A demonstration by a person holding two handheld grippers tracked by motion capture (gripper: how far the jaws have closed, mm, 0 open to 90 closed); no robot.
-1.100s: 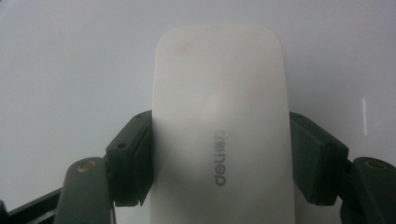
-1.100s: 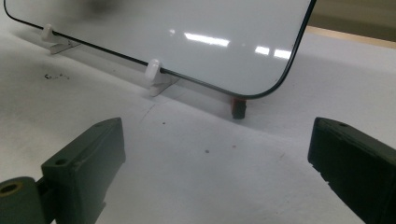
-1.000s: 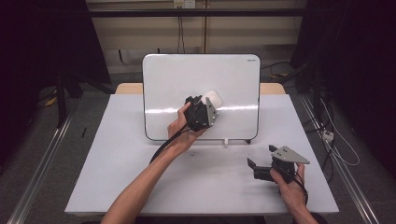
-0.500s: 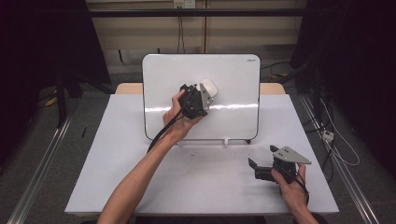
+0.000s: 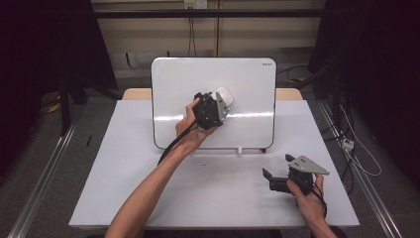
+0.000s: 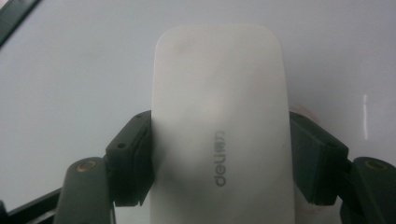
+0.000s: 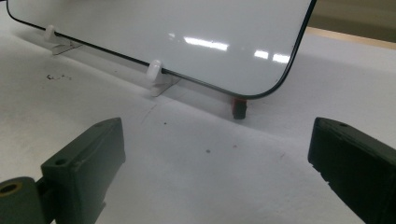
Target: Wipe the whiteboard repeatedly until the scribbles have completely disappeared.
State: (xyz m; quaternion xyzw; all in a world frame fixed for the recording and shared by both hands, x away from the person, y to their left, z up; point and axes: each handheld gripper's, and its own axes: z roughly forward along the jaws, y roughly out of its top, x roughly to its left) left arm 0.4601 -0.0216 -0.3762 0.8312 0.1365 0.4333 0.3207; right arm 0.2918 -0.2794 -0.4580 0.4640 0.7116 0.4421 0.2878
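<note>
My left gripper (image 5: 218, 105) is clamped on the white eraser (image 6: 219, 130), both pads tight against its sides, and I hold the eraser up against the face of the whiteboard (image 5: 173, 84) near the board's middle. My right gripper (image 5: 277, 179) rests low over the counter (image 5: 114, 173) in front of the board's right corner, jaws spread wide with nothing between them.

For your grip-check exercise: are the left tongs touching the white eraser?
Touching. In the left gripper view the left tongs are shut on the white eraser, both black jaws pressed flat against its sides with no gap.
</note>
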